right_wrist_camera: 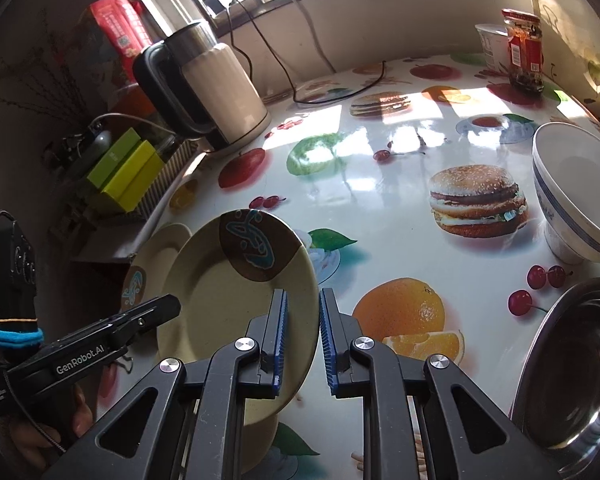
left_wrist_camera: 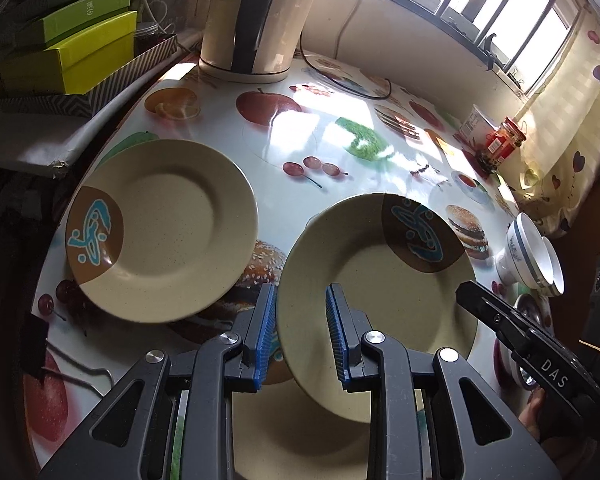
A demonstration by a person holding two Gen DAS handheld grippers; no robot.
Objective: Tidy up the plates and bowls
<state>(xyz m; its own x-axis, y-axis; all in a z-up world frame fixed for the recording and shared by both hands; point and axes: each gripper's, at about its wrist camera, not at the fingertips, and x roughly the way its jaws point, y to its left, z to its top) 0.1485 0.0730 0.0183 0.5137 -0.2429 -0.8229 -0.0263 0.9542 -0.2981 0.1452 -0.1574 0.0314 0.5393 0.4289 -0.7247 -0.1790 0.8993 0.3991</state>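
A beige plate [left_wrist_camera: 372, 304] with a brown-and-blue emblem is tilted up off the table, held between the two grippers. My left gripper [left_wrist_camera: 301, 336] has its jaws around the plate's near-left rim with a visible gap. My right gripper [right_wrist_camera: 303, 336] has its jaws close around the same plate's [right_wrist_camera: 236, 300] right rim; it shows in the left wrist view [left_wrist_camera: 500, 320]. A second matching plate [left_wrist_camera: 160, 228] lies flat on the table to the left. Stacked white bowls [left_wrist_camera: 534, 256] with blue rims stand at the right [right_wrist_camera: 576, 200].
A steel bowl [right_wrist_camera: 572, 368] sits near right. An electric kettle [left_wrist_camera: 256, 20] with cord stands at the back. Green boxes [left_wrist_camera: 72, 52] lie off the table's left edge. A red jar [right_wrist_camera: 524, 48] and a white cup [right_wrist_camera: 492, 44] stand at the far right.
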